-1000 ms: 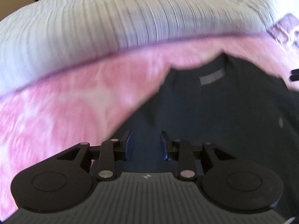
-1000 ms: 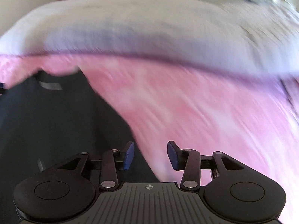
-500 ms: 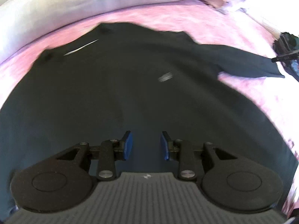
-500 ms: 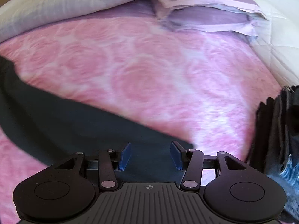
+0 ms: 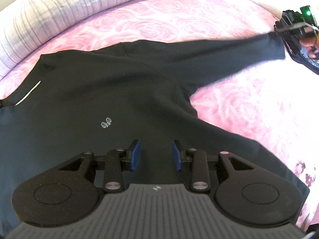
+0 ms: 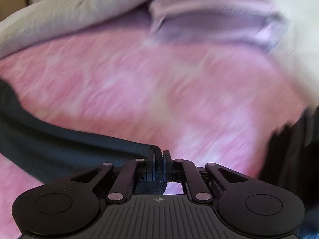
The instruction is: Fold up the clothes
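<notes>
A black long-sleeved shirt lies spread on the pink bed sheet, with a small pale logo on its chest. My left gripper hovers over the shirt's body, open, its blue pads apart with nothing between them. One sleeve stretches out to the upper right, where my right gripper holds its end. In the right wrist view, the right gripper is shut on the sleeve cuff, with dark cloth pinched between its pads.
A grey striped duvet is bunched along the far side of the bed. A lilac pillow lies at the head. A dark pile of clothes sits at the right edge of the right wrist view.
The right gripper slid to the end of the sleeve and shut on the cuff. The left gripper swung from the collar side across the shirt's body, staying open.
</notes>
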Demonstrator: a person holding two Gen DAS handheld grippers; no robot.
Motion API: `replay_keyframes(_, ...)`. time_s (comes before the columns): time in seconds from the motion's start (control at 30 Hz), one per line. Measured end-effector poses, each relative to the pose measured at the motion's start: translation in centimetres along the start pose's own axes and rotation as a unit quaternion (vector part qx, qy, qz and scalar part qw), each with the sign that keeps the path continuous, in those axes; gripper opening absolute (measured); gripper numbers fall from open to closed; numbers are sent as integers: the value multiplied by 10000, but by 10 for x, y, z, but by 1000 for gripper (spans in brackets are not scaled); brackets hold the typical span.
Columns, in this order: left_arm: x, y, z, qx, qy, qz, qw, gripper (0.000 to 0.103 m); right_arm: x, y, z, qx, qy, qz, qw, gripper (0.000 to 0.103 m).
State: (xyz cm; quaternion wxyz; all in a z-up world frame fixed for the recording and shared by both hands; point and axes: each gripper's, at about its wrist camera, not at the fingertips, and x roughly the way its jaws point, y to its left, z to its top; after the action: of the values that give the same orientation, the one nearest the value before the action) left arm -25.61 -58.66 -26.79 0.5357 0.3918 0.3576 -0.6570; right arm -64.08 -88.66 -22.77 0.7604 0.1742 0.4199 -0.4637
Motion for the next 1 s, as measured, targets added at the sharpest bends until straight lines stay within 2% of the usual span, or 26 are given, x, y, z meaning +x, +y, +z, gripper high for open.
replay_keyframes(0.07, 0, -4, -2, 28, 37, -29, 10000, 30, 3, 1, 3, -81, -153, -123, 9998, 13)
replay_keyframes(0.13, -1, -8, -4, 49, 73, -55, 9999, 30, 10, 8, 3, -128, 91, -251, 9996, 34)
replay_keyframes(0.2, -5, -9, -10, 12, 103, -58, 9999, 31, 2, 19, 0, -226, -55, -606, 9979, 41)
replay_keyframes(0.23, -8, -9, -15, -34, 130, -48, 9999, 31, -4, 23, -2, -142, -141, -602, 9980, 45)
replay_keyframes(0.33, -18, -6, -34, -265, 236, -5, 9994, 33, -5, 34, -17, 66, 186, -181, 9996, 54)
replay_keyframes(0.43, -33, 1, -59, -520, 359, 130, 9979, 33, -6, 46, -33, 270, 529, 234, 9980, 56)
replay_keyframes(0.47, -39, 5, -68, -614, 390, 190, 9972, 33, -1, 49, -40, 276, 859, 251, 9956, 56)
replay_keyframes(0.57, -70, 19, -104, -988, 436, 468, 9930, 36, -17, 59, -45, 446, 878, -5, 9951, 56)
replay_keyframes(0.67, -106, 40, -149, -1455, 519, 867, 9842, 40, -39, 81, -46, 639, 910, 162, 9937, 56)
replay_keyframes(0.77, -144, 66, -198, -1880, 606, 1275, 9720, 44, -65, 134, -48, 166, 956, 494, 9941, 58)
replay_keyframes(0.9, -197, 115, -275, -2316, 696, 1804, 9534, 46, -110, 227, -61, -354, 799, 1200, 9889, 58)
replay_keyframes(1.0, -233, 159, -331, -2485, 719, 2165, 9414, 48, -140, 303, -73, -727, 634, 1506, 9839, 58)
